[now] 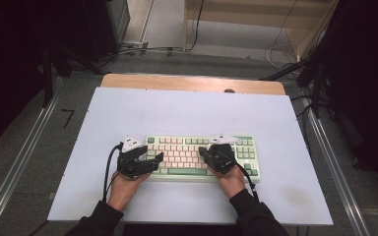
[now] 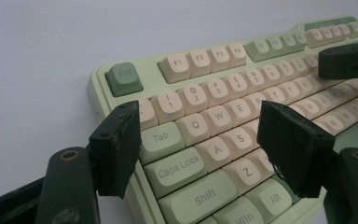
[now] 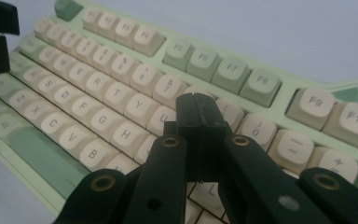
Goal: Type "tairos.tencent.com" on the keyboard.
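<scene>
A mechanical keyboard (image 1: 202, 156) lies flat on the pale lavender-white worktop (image 1: 177, 113), toward its near edge and roughly centred, its long side running left to right. Its case is a soft mint green, and the keycaps come in two colours: cream for the letters, numbers and first function keys, and green for Esc (image 2: 123, 78), Tab, Caps Lock, Shift, the middle function group and the long space bar (image 1: 187, 171). The Esc key is a darker green than the rest. Legends are printed in grey, and the caps are rounded and tall. In the high view a numeric block sits at the right end of the board. The left claw (image 1: 153, 160) is held in the person's left hand (image 1: 123, 189) over the left end of the keyboard; in the left gripper view its two black jaws stand well apart, released, with the Q, W, A, S and Z keys showing between them, and they grasp nothing. The right claw (image 1: 205, 152) is held in the person's right hand (image 1: 232, 181) over the right-centre of the keys; in the right gripper view (image 3: 196, 107) its jaws are pressed together, clenched with no gap, their tips just above or on the keys near U and the number row, and I cannot tell whether they touch a key. Dark sleeves (image 1: 253, 216) come in from the near edge.
</scene>
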